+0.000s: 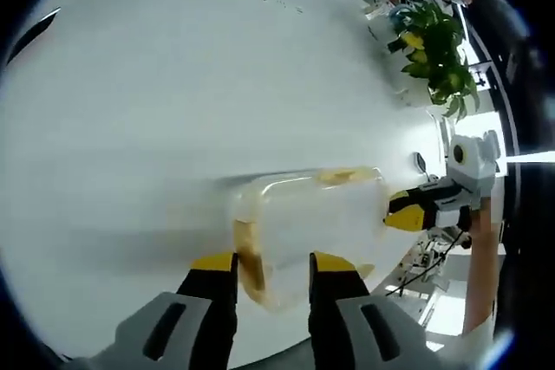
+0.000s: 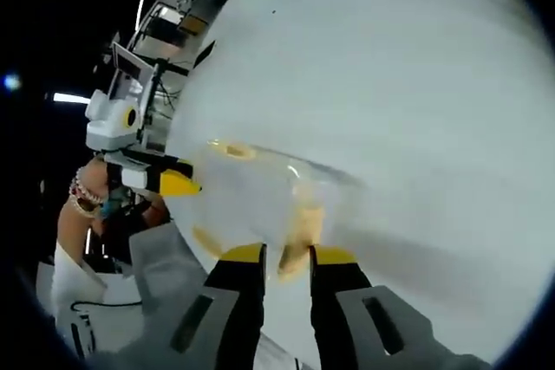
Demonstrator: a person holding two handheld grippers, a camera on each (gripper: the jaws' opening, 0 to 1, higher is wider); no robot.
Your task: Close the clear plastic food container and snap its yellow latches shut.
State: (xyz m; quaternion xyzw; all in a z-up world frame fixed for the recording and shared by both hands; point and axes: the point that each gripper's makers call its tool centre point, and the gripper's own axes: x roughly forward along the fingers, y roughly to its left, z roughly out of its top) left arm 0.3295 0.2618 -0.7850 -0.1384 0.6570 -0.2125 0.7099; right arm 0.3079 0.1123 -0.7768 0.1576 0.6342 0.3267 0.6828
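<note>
The clear plastic food container (image 1: 303, 227) lies on the white table (image 1: 173, 93), close to the table's near edge. In the left gripper view it sits just beyond the left gripper (image 1: 273, 266), whose two yellow-tipped jaws stand apart at the container's near end with a gap between them; one yellow latch (image 1: 247, 257) hangs on that near end between the jaws, though whether either jaw touches the container I cannot tell. A second yellow latch (image 1: 342, 177) shows at the container's far side. The right gripper (image 1: 403, 214) meets the container's opposite end from the side, its yellow tip at the wall; its jaw spread cannot be read here. Well beyond the container, past the table's far edge, stands a leafy green plant (image 1: 438, 54). In the right gripper view the same container (image 2: 260, 205) lies just ahead of the right gripper (image 2: 286, 257), whose jaws are narrowly parted around a yellow latch (image 2: 299, 236) on the container's near end; the grip itself is too blurred to confirm. The left gripper (image 2: 178, 184) reaches the container's far end, held by a hand (image 2: 91, 201) wearing a beaded bracelet (image 2: 80, 190).
</note>
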